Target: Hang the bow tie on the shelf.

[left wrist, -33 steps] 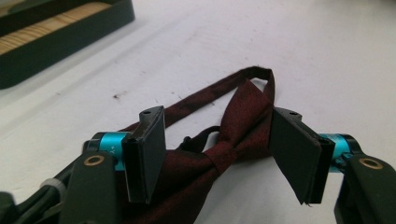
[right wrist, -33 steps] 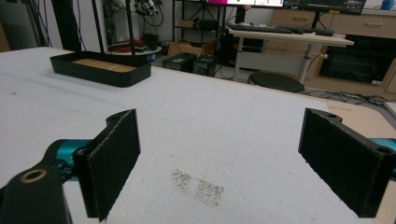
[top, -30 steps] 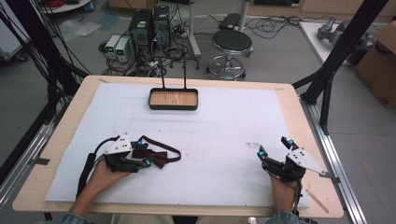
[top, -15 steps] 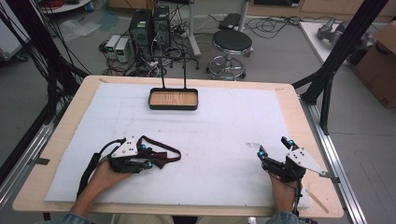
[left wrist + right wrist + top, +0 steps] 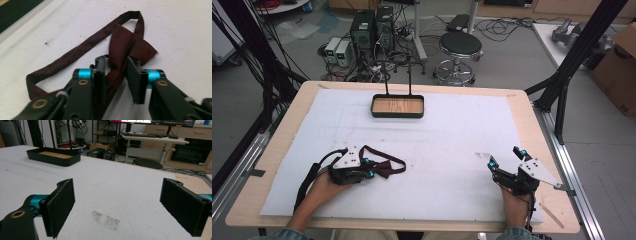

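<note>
One dark red bow tie (image 5: 382, 164) lies on the white table cover (image 5: 447, 145), in the near left part of the table, well short of the single black tray (image 5: 397, 106) with a wooden floor that stands at the far middle. Two grippers are in use, one in each hand.

From above, the bow tie's long axis runs roughly left to right across the table: its strap loops out toward the right and the far side, while the knotted part lies at the left, under the left gripper (image 5: 368, 168). In the left gripper view the bow tie (image 5: 117, 52) spreads away from the camera, with one flat wing fanned out past the jaws and the strap curling off to the left in a long loop.

The left gripper (image 5: 115, 75) lies low over the cover, pointing right along the tie. Its jaws have just been closing and now stand narrow with the knot between them, one pad against the fabric, the other just beside it. The left hand (image 5: 324, 182) grips it from behind, forearm coming in from the near edge.

The right gripper (image 5: 506, 159) rests at the near right, well apart from the tie, pointing toward the far left. In its own view the right gripper (image 5: 117, 202) has its jaws wide over bare cover. The right hand (image 5: 514, 200) holds it from below.
</note>
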The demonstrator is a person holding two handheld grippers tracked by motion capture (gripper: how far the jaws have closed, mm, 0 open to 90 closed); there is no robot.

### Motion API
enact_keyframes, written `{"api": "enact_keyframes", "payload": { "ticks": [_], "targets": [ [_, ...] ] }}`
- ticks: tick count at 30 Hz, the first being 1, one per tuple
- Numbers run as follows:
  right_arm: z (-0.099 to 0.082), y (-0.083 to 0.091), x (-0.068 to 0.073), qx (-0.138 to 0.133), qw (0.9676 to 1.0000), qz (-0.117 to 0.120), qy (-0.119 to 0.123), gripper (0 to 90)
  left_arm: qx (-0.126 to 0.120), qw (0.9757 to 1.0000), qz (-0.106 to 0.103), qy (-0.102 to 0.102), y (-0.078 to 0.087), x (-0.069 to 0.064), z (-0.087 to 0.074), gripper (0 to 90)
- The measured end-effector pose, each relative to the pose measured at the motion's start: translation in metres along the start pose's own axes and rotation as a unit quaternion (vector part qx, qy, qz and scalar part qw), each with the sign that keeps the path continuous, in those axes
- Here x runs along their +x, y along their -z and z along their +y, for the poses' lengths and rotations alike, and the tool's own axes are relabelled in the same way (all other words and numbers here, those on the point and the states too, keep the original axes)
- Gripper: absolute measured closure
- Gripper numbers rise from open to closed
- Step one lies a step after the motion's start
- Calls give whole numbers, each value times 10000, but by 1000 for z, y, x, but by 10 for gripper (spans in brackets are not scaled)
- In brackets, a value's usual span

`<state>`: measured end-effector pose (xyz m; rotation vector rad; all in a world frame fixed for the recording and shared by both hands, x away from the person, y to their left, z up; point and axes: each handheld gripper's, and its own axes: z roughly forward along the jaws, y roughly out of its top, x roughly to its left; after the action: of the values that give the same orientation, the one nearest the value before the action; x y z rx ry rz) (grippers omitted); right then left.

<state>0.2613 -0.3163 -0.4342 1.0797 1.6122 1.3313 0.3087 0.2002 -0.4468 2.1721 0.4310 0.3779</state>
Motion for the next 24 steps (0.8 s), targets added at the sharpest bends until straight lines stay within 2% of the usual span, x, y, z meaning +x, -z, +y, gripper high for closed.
{"api": "enact_keyframes", "payload": {
  "ticks": [2, 5, 11, 17, 21, 24],
  "targets": [
    [0, 0, 0, -2, 10000, 0, -1, 117, -17, 10000, -12, 20, 0, 0, 0, 748],
    [0, 0, 0, -2, 10000, -1, -1, 117, -15, 10000, 11, -59, 1, -1, 1, 762],
    [0, 0, 0, -3, 10000, -7, 7, 117, -166, 9999, 24, 20, 6, 0, 3, 780],
    [0, 0, -1, -2, 10000, -6, 20, 117, -412, 9990, 0, 146, 15, 4, 11, 781],
    [0, 0, -1, 8, 10000, 6, 5, 117, -674, 9975, -72, 214, 21, 9, 20, 781],
    [0, -1, -1, 45, 10000, 5, -34, 117, -845, 9959, -113, 312, 26, 18, 29, 781]
  ]
}}
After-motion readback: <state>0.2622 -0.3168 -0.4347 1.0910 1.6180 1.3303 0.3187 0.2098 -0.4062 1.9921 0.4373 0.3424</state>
